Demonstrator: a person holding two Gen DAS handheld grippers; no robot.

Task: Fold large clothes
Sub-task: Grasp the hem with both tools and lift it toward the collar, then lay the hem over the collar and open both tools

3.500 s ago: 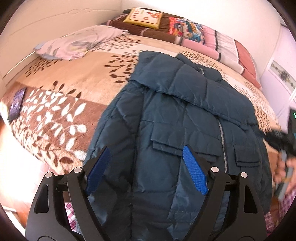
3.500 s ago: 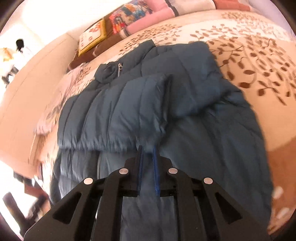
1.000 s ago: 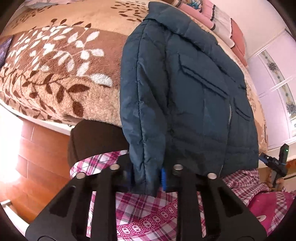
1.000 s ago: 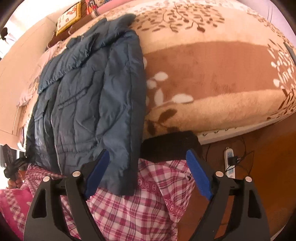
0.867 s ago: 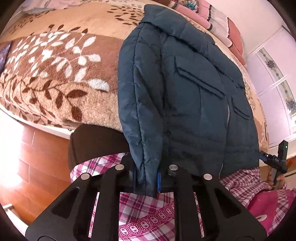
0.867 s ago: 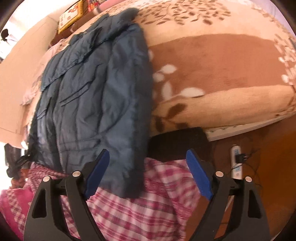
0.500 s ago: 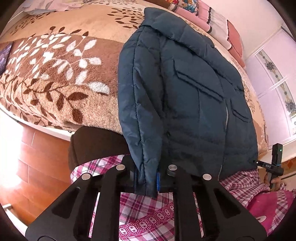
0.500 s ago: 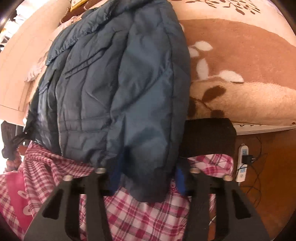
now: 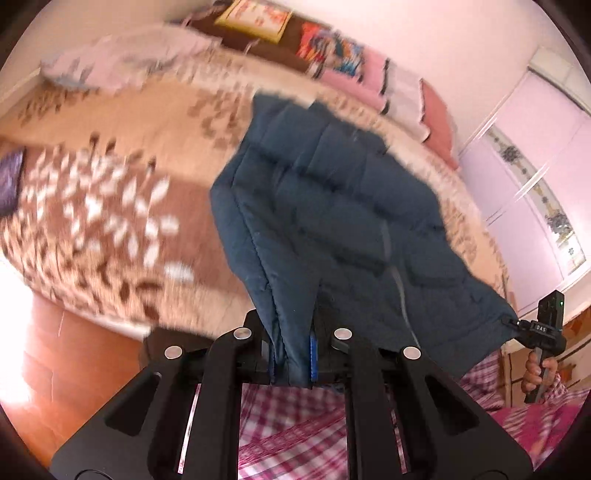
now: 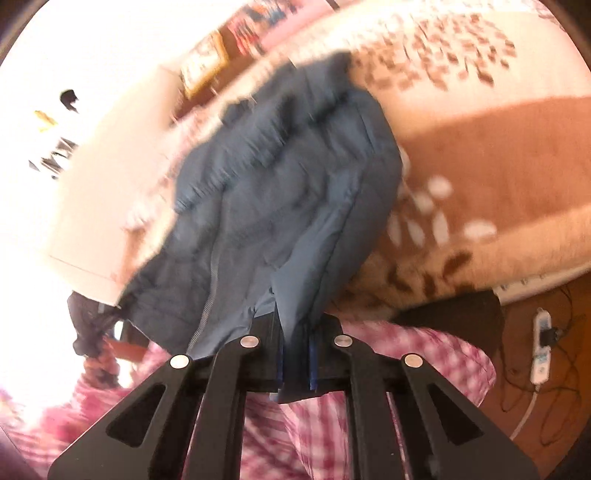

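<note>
Both of our grippers have raised the hem since half a second ago, when the dark teal quilted puffer jacket (image 9: 332, 206) hung flat over the bed edge; its lower part now lifts off the brown-and-cream leaf-patterned fleece blanket (image 9: 110, 206), while its collar end lies up the bed.

Our left gripper (image 9: 291, 354) is pressed together on one bottom corner of the jacket, fabric bunched between the blue pads. Our right gripper (image 10: 295, 358) pinches the other bottom corner the same way, and in the left wrist view its black handle shows white letters, seemingly "DAS", though blur makes them doubtful.

Motion blur smears both views, so no other writing can be read, including on the yellow patterned cushion (image 9: 255, 16) at the headboard.

Beside the jacket on each side the blanket lies bare. The bed edge sits just ahead of us, with our red-and-white plaid clothing (image 10: 406, 354) below the grippers. A white power strip (image 10: 541, 347) with dark cables lies on the orange wooden floor (image 10: 554, 424) to our right.
</note>
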